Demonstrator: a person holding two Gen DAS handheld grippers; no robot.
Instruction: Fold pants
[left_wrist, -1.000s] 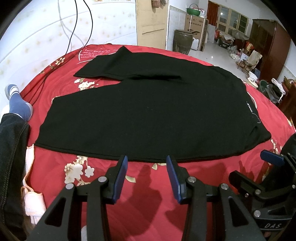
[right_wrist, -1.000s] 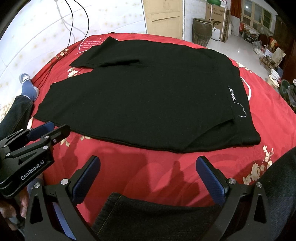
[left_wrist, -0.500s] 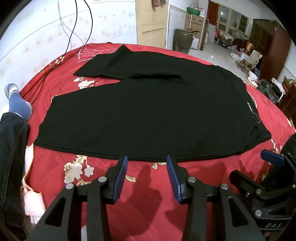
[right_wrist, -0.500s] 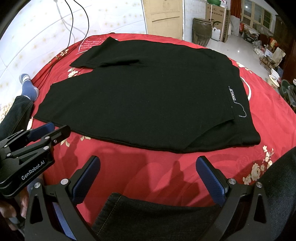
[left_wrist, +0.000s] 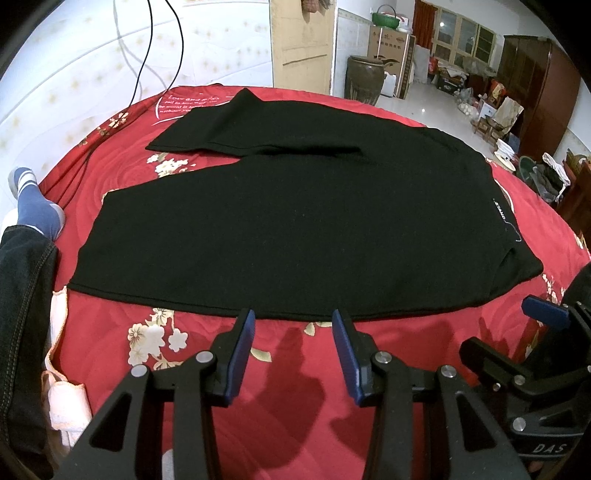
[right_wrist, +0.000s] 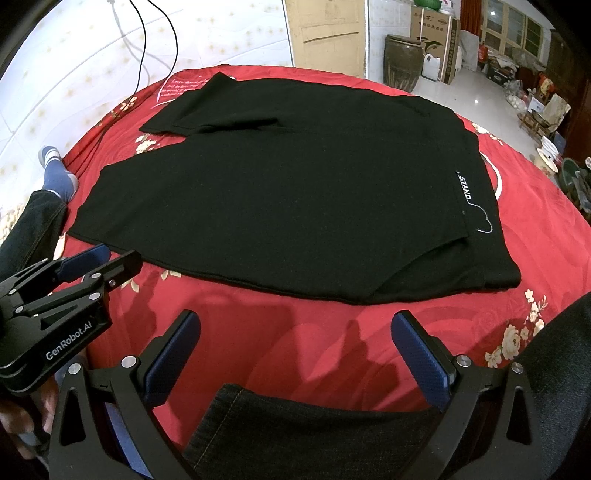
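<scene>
Left wrist view: left gripper (left_wrist: 293, 334) jaws standing apart, empty; black pants (left_wrist: 295, 229) lying just beyond them; right gripper (right_wrist: 295, 350) jaws gaping wide, empty.

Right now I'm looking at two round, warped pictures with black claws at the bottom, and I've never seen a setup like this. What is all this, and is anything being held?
A person holds a two-finger gripper in each hand; each carries a wide-angle camera looking along its fingers. One picture is from the left gripper, the other from the right gripper. The left one also shows in the right view's left edge. Black pants lie spread on a red flowered bedspread, legs toward the left, waistband toward the right. Both grippers are open above the bedspread, short of the pants' near edge, and hold nothing. The person's jeans-clad leg shows below.
</scene>
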